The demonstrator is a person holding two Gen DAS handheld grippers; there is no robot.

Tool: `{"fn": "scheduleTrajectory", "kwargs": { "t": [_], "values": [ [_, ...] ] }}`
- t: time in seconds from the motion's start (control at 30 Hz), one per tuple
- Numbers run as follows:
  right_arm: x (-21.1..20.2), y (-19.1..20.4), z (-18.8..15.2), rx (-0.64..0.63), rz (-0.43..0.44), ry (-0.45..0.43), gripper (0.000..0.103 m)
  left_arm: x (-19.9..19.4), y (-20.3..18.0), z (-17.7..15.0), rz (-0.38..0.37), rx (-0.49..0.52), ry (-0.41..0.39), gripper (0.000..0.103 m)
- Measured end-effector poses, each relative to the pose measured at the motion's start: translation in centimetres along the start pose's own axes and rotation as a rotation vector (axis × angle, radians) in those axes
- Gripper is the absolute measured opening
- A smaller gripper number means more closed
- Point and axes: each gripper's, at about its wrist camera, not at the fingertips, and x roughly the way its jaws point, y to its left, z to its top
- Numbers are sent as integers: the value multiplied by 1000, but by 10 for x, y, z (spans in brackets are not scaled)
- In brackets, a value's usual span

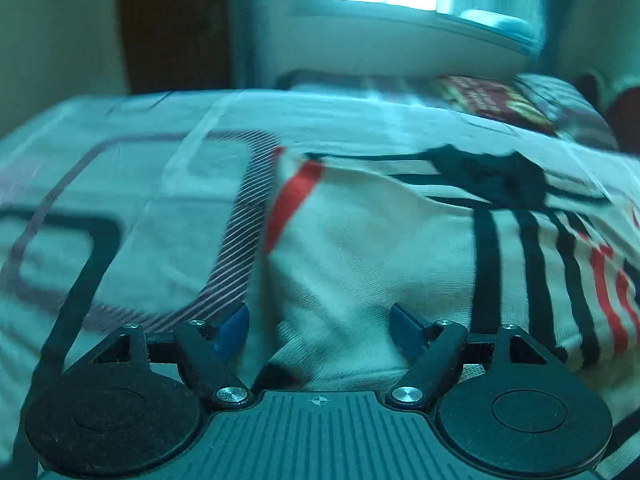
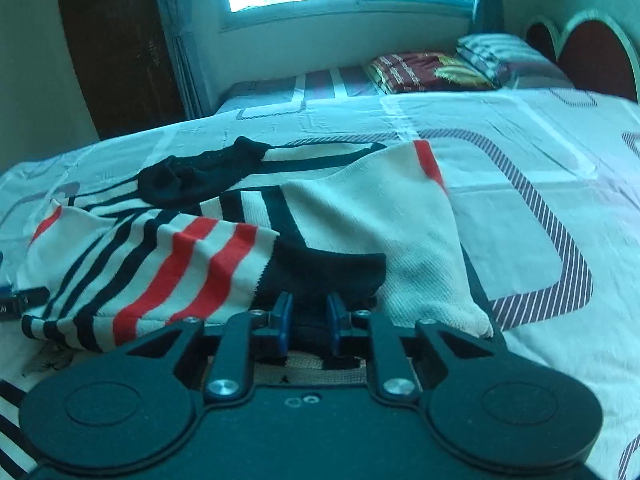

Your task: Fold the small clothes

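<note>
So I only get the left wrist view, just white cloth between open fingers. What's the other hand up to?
Observer: The right gripper has its fingers nearly closed and seems to be pinching a black cuff.
Operator: A cuff of what?
Observer: It ends a red-and-black striped sleeve, which lies folded across the white top.
</note>
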Motion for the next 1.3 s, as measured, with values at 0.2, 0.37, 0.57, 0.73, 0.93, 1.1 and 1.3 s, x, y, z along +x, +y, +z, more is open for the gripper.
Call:
{"fn": "scheduleTrajectory", "kwargs": {
  "t": [0.2, 0.37, 0.57, 0.73, 0.93, 1.1, 1.3],
  "values": [
    [-11, 8, 1, -40, 62, 2, 24, -37, -30, -1, -55, 54, -72, 77],
    [14, 22, 36, -54, 120, 7, 24, -10, -74, 26, -93, 41, -63, 77],
    [46, 24, 36, -142, 116, 52, 20, 21, -85, 19, -50, 29, -16, 77],
    [43, 2, 33, -175, 94, 34, 15, 15, -69, 15, 7, 10, -24, 77],
    [22, -5, 28, -158, 97, 30, 26, -9, -66, 11, 53, -11, -11, 77],
    [-11, 10, 3, -179, 193, 30, 27, -47, -88, -7, 19, 23, -32, 77],
    [-34, 34, -32, -219, 274, 61, 27, -69, -108, -41, -5, 64, 4, 77]
  ]
}}
